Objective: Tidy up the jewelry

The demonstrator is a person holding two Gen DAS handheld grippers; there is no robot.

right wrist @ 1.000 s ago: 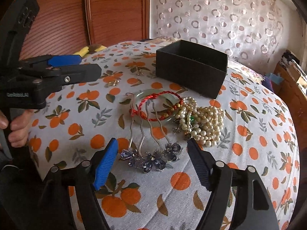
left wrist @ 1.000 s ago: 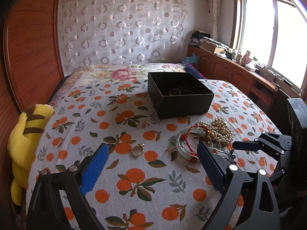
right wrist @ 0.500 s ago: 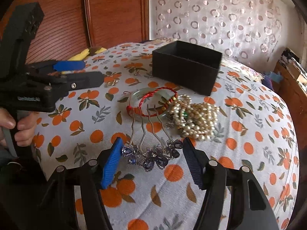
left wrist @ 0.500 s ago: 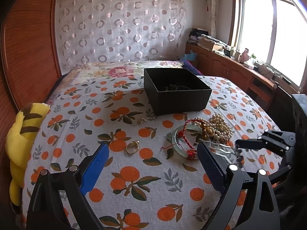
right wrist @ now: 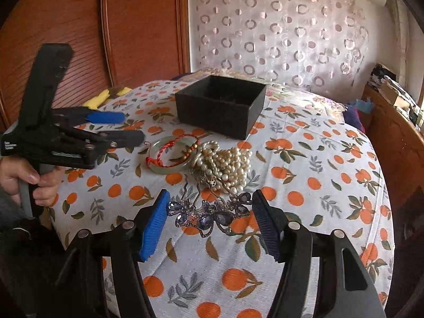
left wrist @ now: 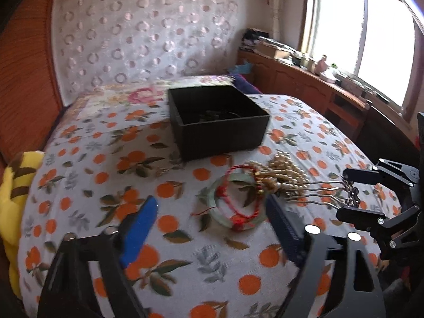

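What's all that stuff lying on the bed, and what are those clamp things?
Box: one, black, open, far middle of bed.
Bangle: one, pale green, red cord across it, beside pearls.
Pearls: one heap, cream, before the box.
Hair comb: one, purple stones, metal prongs, between the right fingers.
Bedspread: one, white with oranges.
Plush toy: one, yellow, bed's left edge.
Left gripper: open, by the bangle.
Right gripper: open around the comb.
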